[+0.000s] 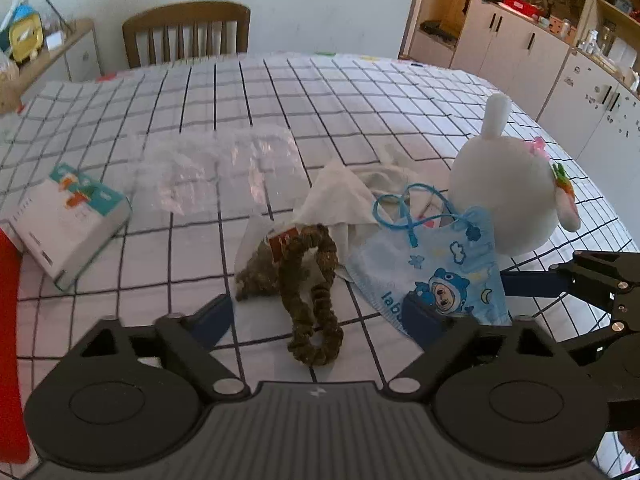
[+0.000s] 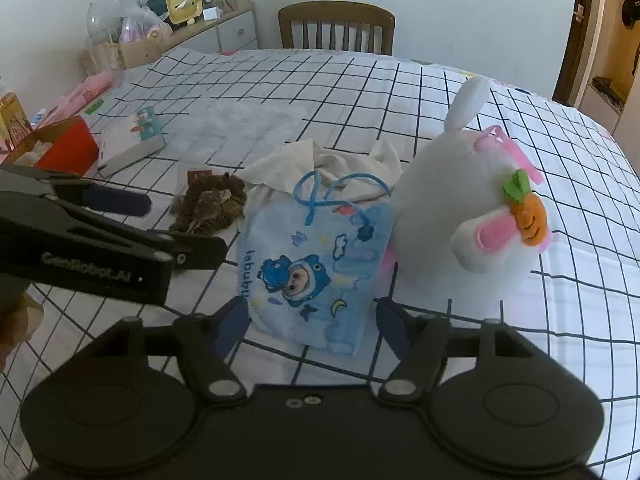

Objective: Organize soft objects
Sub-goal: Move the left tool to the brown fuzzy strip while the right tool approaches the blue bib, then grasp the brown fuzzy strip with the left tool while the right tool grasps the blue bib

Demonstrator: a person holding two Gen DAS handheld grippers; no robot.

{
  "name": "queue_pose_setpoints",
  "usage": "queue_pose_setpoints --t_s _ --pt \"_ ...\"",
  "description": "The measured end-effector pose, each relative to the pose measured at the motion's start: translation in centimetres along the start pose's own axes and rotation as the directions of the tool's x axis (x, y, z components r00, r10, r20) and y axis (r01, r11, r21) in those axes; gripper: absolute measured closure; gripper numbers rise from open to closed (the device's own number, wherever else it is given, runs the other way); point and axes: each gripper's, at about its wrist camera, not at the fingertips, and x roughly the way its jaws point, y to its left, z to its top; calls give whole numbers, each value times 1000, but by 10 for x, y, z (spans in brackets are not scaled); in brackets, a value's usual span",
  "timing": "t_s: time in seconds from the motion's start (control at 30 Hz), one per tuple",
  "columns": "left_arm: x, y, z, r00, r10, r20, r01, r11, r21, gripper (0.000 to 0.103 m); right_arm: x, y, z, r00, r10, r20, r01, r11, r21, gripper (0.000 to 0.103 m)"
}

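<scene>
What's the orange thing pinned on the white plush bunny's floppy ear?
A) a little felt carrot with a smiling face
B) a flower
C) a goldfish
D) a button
A: the right wrist view shows an orange carrot with green leaves and a stitched smile on the pink-lined ear of the white plush bunny.

A tabletop [image 1: 280, 92] under a white cloth gridded with dark lines fills the room's middle. A wooden slat-back chair [image 1: 186, 34] stands at its far edge before a plain pale wall [image 1: 320, 0]. A low sideboard [image 2: 224, 28] carries clutter; open wooden shelves over pale cabinets [image 1: 520, 44] line another side.
</scene>
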Motion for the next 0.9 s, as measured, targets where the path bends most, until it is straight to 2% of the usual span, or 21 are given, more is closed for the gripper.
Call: queue_pose_setpoints --t_s 0.07,0.17,0.37,0.5,0.57,0.63,0.77,0.9 --pt "3 3 0 999 -26 -18 26 999 -22 33 1 0 1 1000 -5 -2 5 1000 -5 41" --pt "3 3 -1 999 -48 -17 47 998 -33 43 1 0 1 1000 -10 -1 10 1000 -11 47" --pt "2 -3 -2 1000 -25 -17 25 1000 -1 63 0 2 -1 1000 -31 2 31 999 -29 59" --pt "1 -2 -3 1000 -12 -19 12 1000 9 71 -2 4 -1 999 -36 13 37 999 -28 69" --pt "1 -2 -3 1000 -12 -22 12 1000 12 81 -4 5 -1 999 -40 21 41 999 -28 73" --pt "1 -2 -3 1000 -11 -24 11 1000 14 83 -6 5 0 999 -41 31 42 999 -23 84" --pt "-2 -1 -4 1000 -20 -16 20 1000 2 90 -13 4 0 998 -44 54 45 999 -7 90" --pt "-8 1 -4 1000 -27 -4 26 1000 -9 92 -24 6 1 996 -45 80 44 999 15 95"
